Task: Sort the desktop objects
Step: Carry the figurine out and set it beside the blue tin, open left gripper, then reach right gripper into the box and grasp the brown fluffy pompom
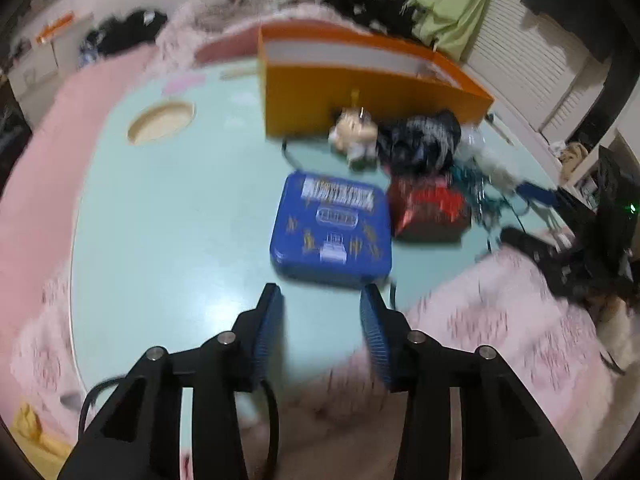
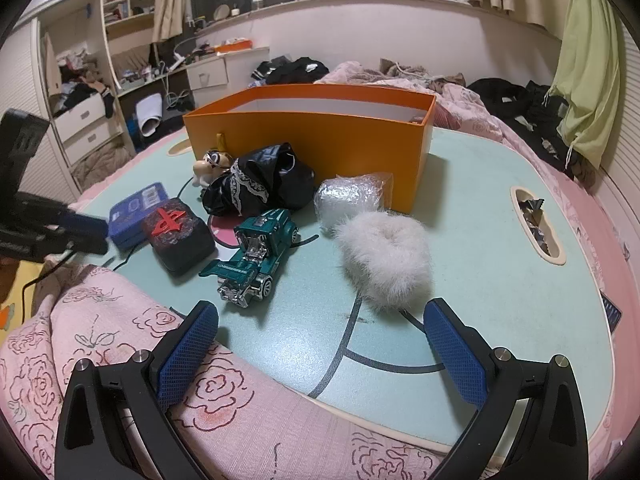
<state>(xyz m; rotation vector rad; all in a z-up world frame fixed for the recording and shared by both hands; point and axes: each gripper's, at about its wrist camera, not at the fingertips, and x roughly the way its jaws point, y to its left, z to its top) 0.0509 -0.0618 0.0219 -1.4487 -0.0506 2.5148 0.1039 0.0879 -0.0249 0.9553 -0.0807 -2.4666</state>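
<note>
The view from my left wrist is blurred. My left gripper (image 1: 320, 296) hangs open over the mint table's near edge, with nothing between its blue pads. Just beyond its tips lies a blue tin (image 1: 330, 228), with a black block bearing a red character (image 1: 430, 208) to its right. My right gripper (image 2: 322, 312) stands wide open and empty, low over the table. A green toy car (image 2: 256, 256) and a white fluffy ring (image 2: 384, 260) lie just ahead of it. Behind them stands an open orange box (image 2: 320, 140).
Against the orange box's front lie a black lace cloth (image 2: 264, 184), a small figurine (image 2: 208, 168) and a clear-wrapped bundle (image 2: 348, 196). A pink quilt (image 2: 120, 340) overlaps the table's near edge. The table (image 2: 480, 260) has a slot (image 2: 536, 224) on the right.
</note>
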